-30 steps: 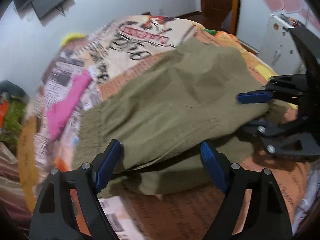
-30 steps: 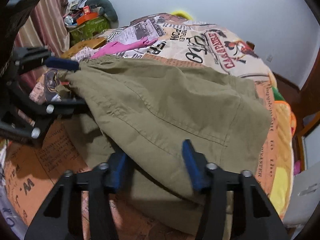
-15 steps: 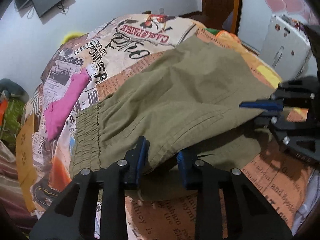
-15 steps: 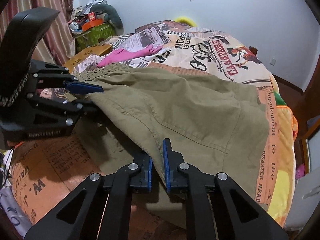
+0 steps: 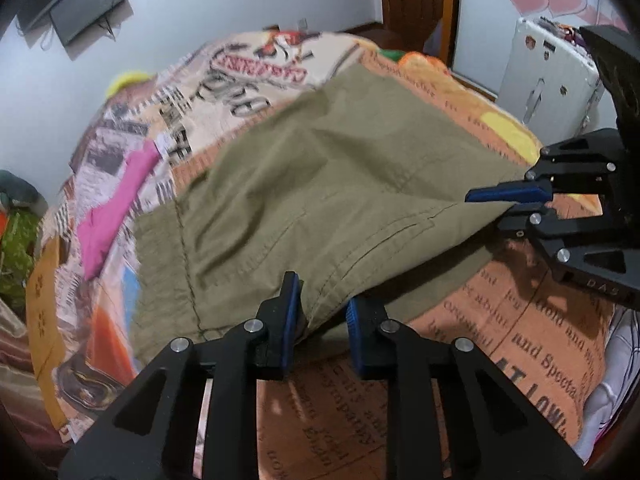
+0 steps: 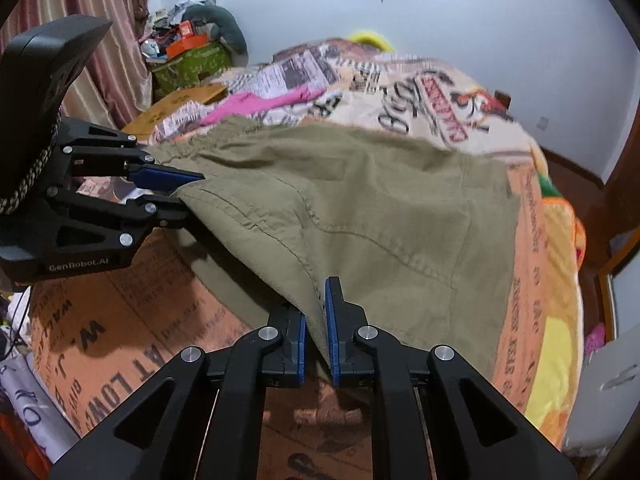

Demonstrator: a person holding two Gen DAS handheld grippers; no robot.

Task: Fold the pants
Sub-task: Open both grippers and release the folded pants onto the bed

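Note:
Olive green pants point(image 5: 320, 184) lie spread on a bed with a newspaper-print cover; they also show in the right wrist view point(image 6: 380, 200). My left gripper point(image 5: 322, 300) is shut on the near edge of the pants and lifts it off the bed. It appears from the side in the right wrist view point(image 6: 180, 188). My right gripper point(image 6: 316, 320) is shut on the near edge further right, and shows in the left wrist view point(image 5: 500, 204). The lifted edge hangs taut between both grippers.
A pink garment point(image 5: 116, 208) lies on the bed cover point(image 5: 520, 340) left of the pants. A white suitcase point(image 5: 548, 76) stands beside the bed on the right. A cluttered green box point(image 6: 188, 60) and a curtain point(image 6: 100, 20) are at the far left.
Both grippers closed on the near edge of the pants and lifted it. The fabric now stretches between them above the bed.

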